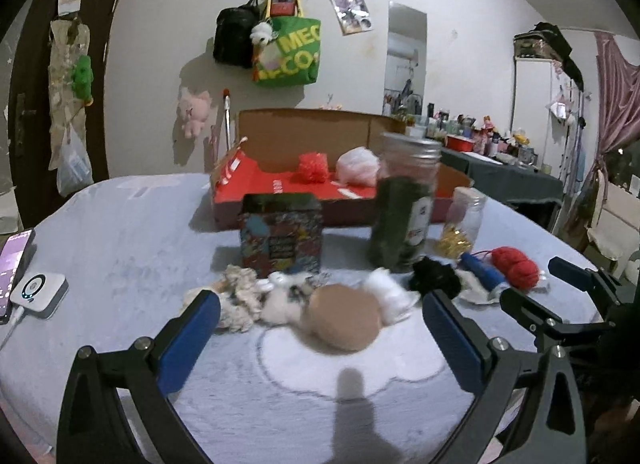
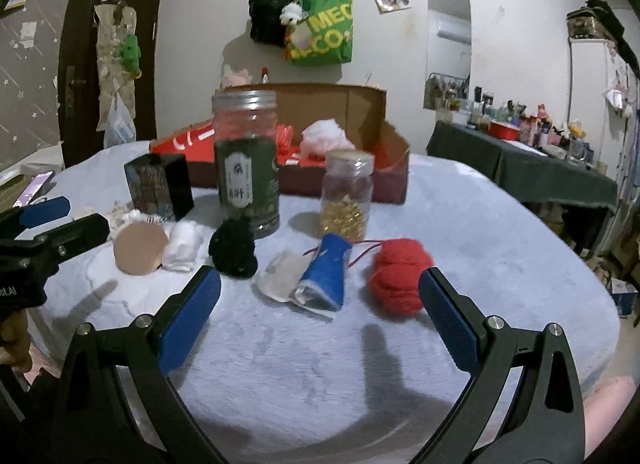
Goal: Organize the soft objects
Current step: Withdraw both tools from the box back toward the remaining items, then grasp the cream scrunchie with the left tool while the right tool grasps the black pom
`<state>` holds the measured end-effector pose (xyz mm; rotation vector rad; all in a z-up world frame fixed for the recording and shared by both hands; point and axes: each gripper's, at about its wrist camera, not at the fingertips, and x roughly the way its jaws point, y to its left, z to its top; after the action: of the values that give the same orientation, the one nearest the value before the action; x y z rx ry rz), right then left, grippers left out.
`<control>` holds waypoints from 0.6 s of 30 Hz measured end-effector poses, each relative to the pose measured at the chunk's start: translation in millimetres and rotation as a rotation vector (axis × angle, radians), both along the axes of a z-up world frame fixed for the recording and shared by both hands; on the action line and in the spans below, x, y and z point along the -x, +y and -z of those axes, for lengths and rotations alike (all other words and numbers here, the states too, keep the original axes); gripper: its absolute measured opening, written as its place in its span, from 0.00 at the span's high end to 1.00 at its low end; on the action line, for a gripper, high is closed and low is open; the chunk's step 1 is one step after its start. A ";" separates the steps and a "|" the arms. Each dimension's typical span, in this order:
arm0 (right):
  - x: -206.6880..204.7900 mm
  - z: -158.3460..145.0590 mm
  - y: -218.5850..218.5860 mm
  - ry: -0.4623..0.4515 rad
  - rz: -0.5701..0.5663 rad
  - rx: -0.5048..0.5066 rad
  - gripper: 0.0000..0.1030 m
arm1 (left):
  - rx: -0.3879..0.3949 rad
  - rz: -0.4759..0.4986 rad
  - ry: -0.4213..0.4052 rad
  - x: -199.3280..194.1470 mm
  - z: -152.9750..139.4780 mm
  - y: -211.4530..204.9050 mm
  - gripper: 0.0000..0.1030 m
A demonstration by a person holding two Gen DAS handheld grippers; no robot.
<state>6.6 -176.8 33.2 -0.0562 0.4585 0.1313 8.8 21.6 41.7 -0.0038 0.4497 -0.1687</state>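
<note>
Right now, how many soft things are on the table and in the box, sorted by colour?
Red: 2, yarn ball and puff in the box
Pink: 1
Black: 1
Tan: 1
White or cream: 3
Total: 8

Box point(image 1: 304, 152): behind everything, two pompoms point(image 1: 358, 166) in it
Tin point(image 1: 281, 234): left of tall jar point(image 1: 404, 204)
Small jar point(image 2: 347, 194): right of tall jar (just beside)
Soft items point(image 1: 344, 316): in front, on table point(image 1: 120, 224)

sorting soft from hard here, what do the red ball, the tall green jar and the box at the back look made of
Red ball: looks like wound yarn, matte and lumpy, with a loose strand trailing off.
Tall green jar: clear glossy wall, plastic or glass, cannot tell which; ribbed silvery lid looks like metal.
Box: brown corrugated cardboard flaps, red printed inside.
</note>
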 end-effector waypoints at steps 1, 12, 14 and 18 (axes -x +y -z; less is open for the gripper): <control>-1.9 1.3 1.3 0.007 -0.006 -0.003 0.02 | -0.004 -0.005 0.006 -1.3 0.6 2.6 0.00; -35.3 -3.3 20.7 0.085 -0.092 -0.029 0.02 | -0.030 -0.044 0.092 -30.2 -4.4 41.2 0.00; -41.9 -5.1 24.3 0.100 -0.112 -0.035 0.02 | -0.054 -0.040 0.113 -35.7 -4.2 46.2 0.00; -55.7 -5.6 31.0 0.138 -0.146 -0.044 0.02 | -0.077 -0.021 0.155 -47.3 -1.7 57.3 0.02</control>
<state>62.3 -145.8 38.8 -0.0373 0.5893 0.2896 56.1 78.9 43.4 0.0539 0.6107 -0.1309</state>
